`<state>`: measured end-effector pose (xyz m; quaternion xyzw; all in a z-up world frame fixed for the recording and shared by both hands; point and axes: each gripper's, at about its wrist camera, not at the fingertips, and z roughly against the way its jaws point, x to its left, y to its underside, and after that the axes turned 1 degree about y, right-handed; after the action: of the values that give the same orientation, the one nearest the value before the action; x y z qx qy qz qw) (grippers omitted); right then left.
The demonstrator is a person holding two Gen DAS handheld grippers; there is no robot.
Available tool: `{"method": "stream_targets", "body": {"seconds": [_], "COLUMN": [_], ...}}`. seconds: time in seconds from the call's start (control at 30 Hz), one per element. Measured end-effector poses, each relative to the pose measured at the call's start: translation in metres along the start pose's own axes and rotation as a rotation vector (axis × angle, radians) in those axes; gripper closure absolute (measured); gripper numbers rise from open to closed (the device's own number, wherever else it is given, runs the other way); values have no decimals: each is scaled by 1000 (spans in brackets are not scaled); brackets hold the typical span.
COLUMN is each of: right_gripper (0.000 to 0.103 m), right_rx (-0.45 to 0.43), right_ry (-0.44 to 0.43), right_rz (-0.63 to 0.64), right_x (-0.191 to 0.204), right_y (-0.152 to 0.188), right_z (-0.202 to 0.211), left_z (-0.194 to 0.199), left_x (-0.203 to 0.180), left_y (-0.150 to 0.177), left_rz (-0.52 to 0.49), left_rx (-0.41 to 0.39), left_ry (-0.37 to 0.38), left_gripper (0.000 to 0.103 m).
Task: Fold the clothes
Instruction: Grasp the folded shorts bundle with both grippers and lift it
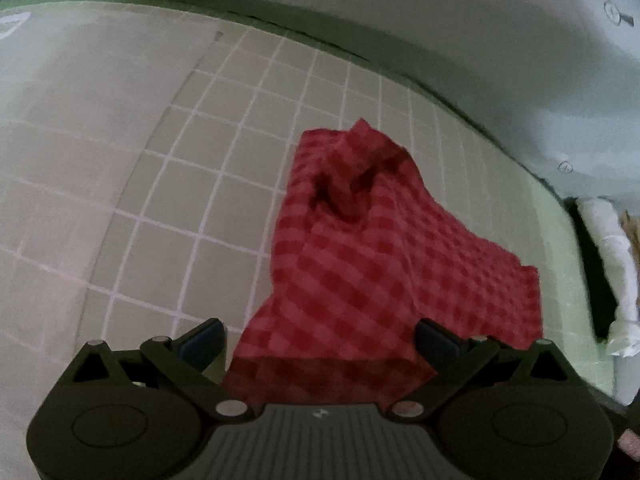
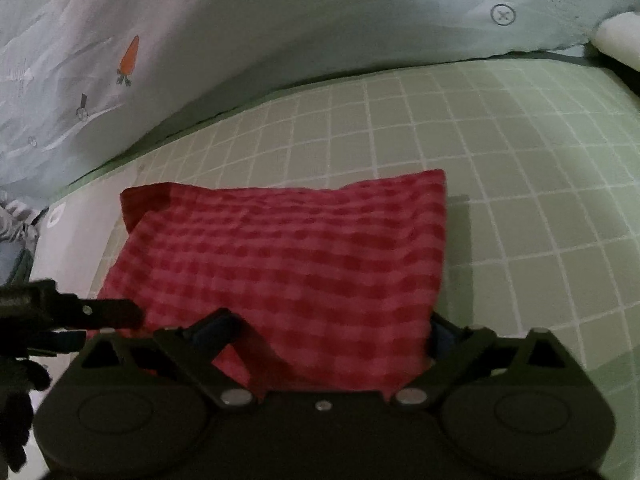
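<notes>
Cloth: I see a red checked cloth [image 1: 372, 248] lying on the gridded green mat [image 1: 192, 184], partly folded, with one humped, rumpled end on the side away from my left claw.
Left claw: my left claw [image 1: 320, 340] is spread wide, its fingers straddling the near edge of the cloth; I judge it is gripping nothing.
Right claw: my right claw [image 2: 332, 336] is also spread, with the cloth's near edge between its fingers; the right finger is partly hidden behind the fabric, so I cannot tell whether it touches.
Other claw seen: from the right wrist view, the left claw reaches in at the cloth's left near corner.
Surroundings: a pale printed sheet [image 2: 280, 40] rises beyond the mat, behind the cloth; a white bundle [image 1: 612, 264] lies off the mat, past the cloth's right side.
Handling: I judge the cloth light, soft and limp; it will sag and crease, not hold a shape.
Where to hold: I would pinch the two near corners, one per claw, taking all layers together.
Risk: a thin pinch may catch only the top layer.
</notes>
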<state>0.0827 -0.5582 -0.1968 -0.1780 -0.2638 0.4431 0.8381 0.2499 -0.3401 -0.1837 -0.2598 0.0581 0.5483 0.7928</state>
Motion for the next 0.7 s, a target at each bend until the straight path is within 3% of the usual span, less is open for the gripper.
{"method": "stream_targets", "body": {"seconds": [0.37,0.47,0.5,0.53,0.57,0.6,0.63,0.67,0.7], "right_gripper": [5,14,22,36,43,58,74,84,91], "right_rx": [28,39,43,48,58,68,79,89,99], "right_ry": [30,50,51,42,26,9,-8,-29,-52], "right_rz": [88,130,147,162,171,179,187,182,175], "right_x": [20,26,28,30,32,35,37,39,41], "right_y": [-1,-1,-1,-1,-2,-2,-2,-1,0], "right_z": [-9,-8,-8,-7,-6,-5,-4,-4,-3], "left_z": [-9,-10,-9,-8,-6,-3,0,2,3], "left_x": [-21,-25,-26,-27,-28,-29,-29,-28,-26], "left_y": [5,10,11,12,14,15,17,19,21], "left_rz": [-163,-175,-178,-181,-184,-190,-182,-159,-123], "left_rx": [35,16,10,2,-10,-22,-21,-9,7], "left_ry": [-87,-112,-117,-125,-133,-132,-104,-54,-4], "left_gripper": [0,1,2,7,20,30,54,79,91]}}
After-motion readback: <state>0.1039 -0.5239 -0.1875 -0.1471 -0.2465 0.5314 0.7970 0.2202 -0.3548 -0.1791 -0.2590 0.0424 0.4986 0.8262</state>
